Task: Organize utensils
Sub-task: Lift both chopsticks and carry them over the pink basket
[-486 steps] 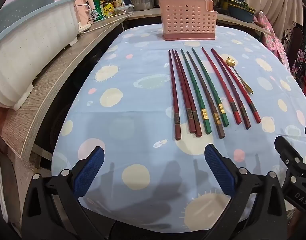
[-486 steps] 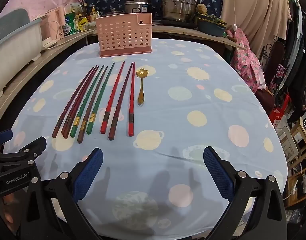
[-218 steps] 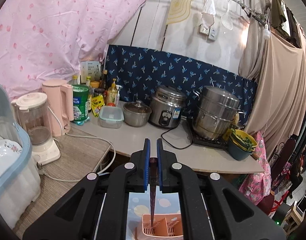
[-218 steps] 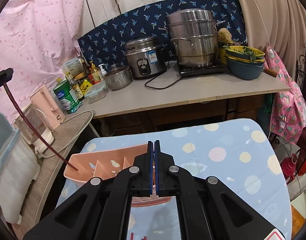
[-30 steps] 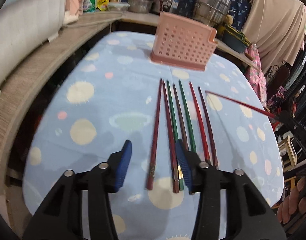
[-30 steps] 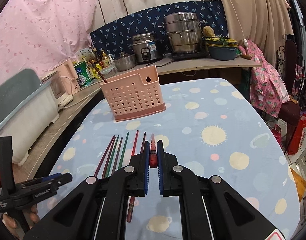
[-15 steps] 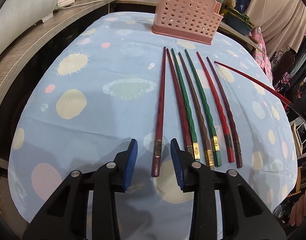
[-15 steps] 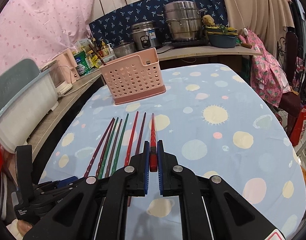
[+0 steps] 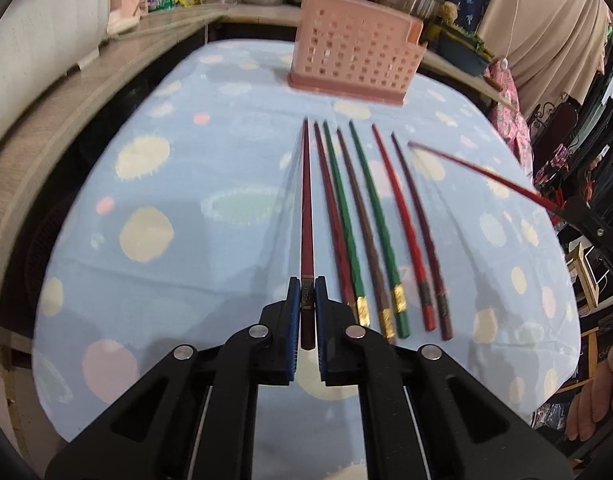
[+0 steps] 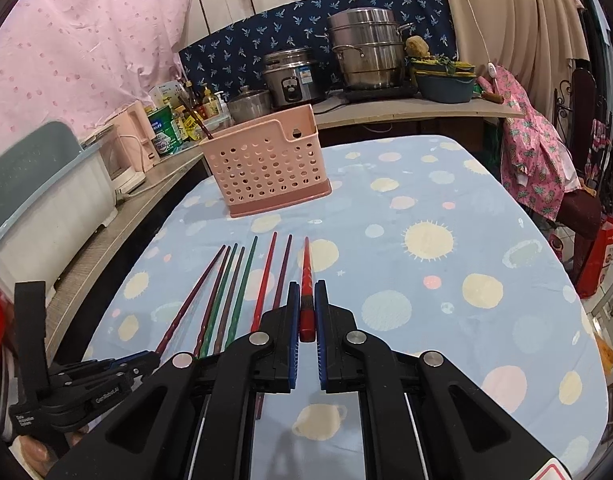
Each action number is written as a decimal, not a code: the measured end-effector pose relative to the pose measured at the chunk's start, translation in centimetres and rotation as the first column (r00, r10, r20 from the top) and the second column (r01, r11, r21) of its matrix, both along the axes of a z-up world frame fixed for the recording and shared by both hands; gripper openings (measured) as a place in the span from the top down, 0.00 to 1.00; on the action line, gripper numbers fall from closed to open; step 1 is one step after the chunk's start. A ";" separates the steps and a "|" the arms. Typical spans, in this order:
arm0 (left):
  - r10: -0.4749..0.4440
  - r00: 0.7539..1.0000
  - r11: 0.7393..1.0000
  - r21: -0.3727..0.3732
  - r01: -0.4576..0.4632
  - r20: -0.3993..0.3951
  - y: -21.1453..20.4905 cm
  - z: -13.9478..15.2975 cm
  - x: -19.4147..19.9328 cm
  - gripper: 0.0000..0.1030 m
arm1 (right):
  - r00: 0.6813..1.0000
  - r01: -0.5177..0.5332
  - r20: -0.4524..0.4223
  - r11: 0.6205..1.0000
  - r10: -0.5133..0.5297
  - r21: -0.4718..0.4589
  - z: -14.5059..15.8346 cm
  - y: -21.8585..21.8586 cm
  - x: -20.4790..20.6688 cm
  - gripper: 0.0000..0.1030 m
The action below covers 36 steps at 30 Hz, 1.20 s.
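My left gripper (image 9: 307, 292) is shut on the handle end of the leftmost dark red chopstick (image 9: 306, 208), which lies along the tablecloth. Several red, green and brown chopsticks (image 9: 370, 220) lie in a row to its right. My right gripper (image 10: 306, 300) is shut on a bright red chopstick (image 10: 305, 280) and holds it above the table, tip pointing forward; it also shows in the left wrist view (image 9: 474, 168). The pink perforated utensil holder (image 10: 266, 164) stands at the far side with a dark chopstick (image 10: 194, 118) sticking out of it.
The table carries a light blue spotted cloth (image 10: 446, 264). A counter (image 10: 406, 112) behind it holds pots, a rice cooker and bottles. A white and grey bin (image 10: 38, 200) stands at the left. A chair with pink cloth (image 10: 538, 168) stands at the right.
My left gripper moved forward and closed on the leftmost dark red chopstick. My right gripper has lowered slightly with the red chopstick still in it.
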<state>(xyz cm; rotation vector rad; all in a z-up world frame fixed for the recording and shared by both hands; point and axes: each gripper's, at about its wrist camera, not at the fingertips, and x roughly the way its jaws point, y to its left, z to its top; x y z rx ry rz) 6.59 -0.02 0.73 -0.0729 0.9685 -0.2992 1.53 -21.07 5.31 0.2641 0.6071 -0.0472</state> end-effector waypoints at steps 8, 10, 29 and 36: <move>0.021 0.989 0.999 -0.039 -0.016 0.146 0.9 7.8 2.1 0.93 | 0.995 -0.008 0.096 1.000 0.006 0.013 4.8 -1.1 2.6 0.93; 0.025 0.985 0.999 -0.046 -0.018 0.169 0.8 9.4 3.2 0.93 | 0.994 -0.013 0.110 1.000 0.010 0.026 5.6 -1.4 3.6 0.93; 0.095 0.942 0.992 -0.109 -0.063 0.323 -0.1 19.7 12.8 0.93 | 0.972 -0.010 0.236 0.998 -0.004 0.060 13.6 -4.7 11.6 0.93; 0.131 0.895 0.986 -0.153 -0.072 0.426 -0.8 25.2 14.9 0.93 | 0.940 -0.021 0.341 0.996 -0.010 0.088 18.4 -5.6 15.2 0.93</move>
